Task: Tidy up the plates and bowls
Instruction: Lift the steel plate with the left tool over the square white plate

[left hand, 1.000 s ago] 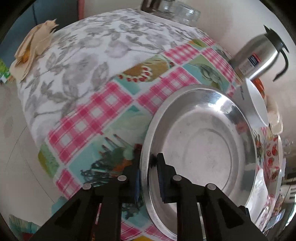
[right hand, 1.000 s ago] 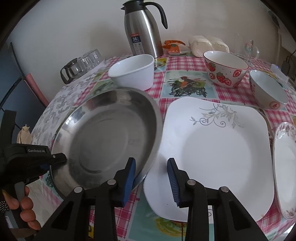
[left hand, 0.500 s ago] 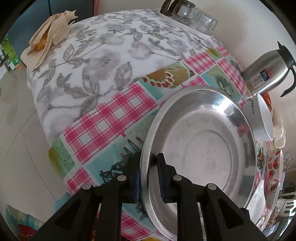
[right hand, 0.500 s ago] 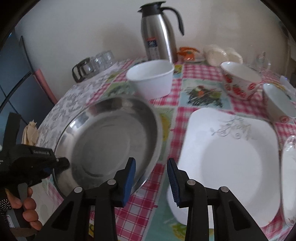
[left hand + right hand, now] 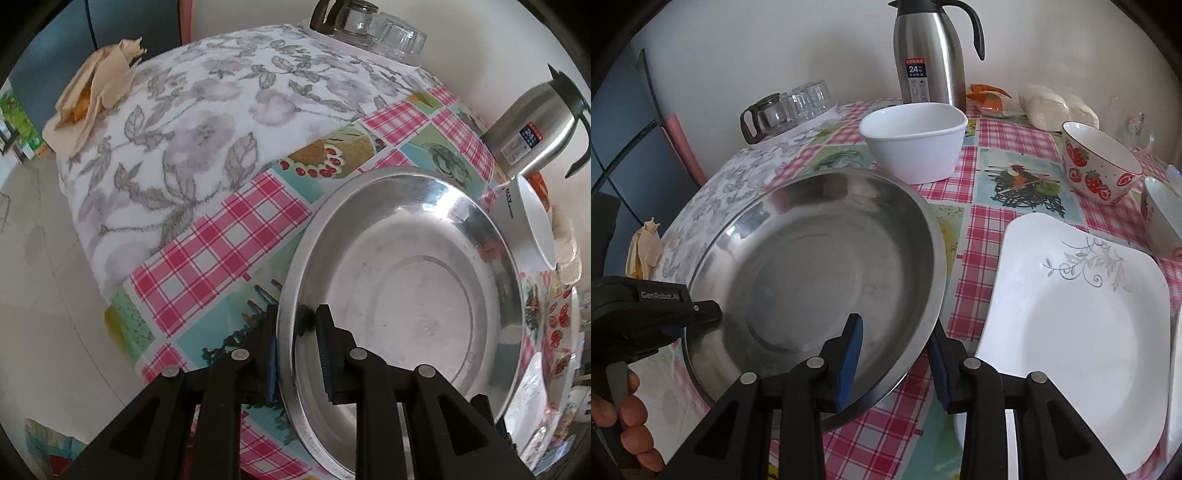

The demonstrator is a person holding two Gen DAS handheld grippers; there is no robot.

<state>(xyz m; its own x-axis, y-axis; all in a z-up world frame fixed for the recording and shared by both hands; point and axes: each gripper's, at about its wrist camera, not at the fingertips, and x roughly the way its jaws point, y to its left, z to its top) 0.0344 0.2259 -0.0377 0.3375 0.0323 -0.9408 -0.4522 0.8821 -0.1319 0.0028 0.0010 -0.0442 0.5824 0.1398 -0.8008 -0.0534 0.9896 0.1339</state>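
Paper (image 5: 642, 247), one crumpled buff wad, lies at the far left edge of the counter (image 5: 1008, 147), which wears two cloths: a grey floral one and a pink checked one. Below it a person's left hand (image 5: 624, 424) grasps the left hand-held gripper (image 5: 295, 325). This gripper is narrow and pinches the near-left rim of the one steel plate (image 5: 812, 266), one pad outside the rim and one on the inner wall. Its jaws have just eased open a little, with the rim between them. The steel plate sits tilted over the counter's left half, just in front of a white bowl (image 5: 916, 147).

Behind the plate stand one glass jug (image 5: 764, 114) and a cluster of upturned glasses (image 5: 809, 99), too bunched to count. One steel flask (image 5: 927, 55) stands at the wall behind the white bowl.

The right hand-held gripper (image 5: 894, 328) straddles the plate's opposite rim, half open, its pads not pressing on it.

To the right lies one white square plate (image 5: 1071, 332) with a grey vine pattern, flat on the counter. Beyond it are two more bowls, making three: a strawberry bowl (image 5: 1097, 166) and a partly cropped bowl (image 5: 1160, 221) at the right edge.
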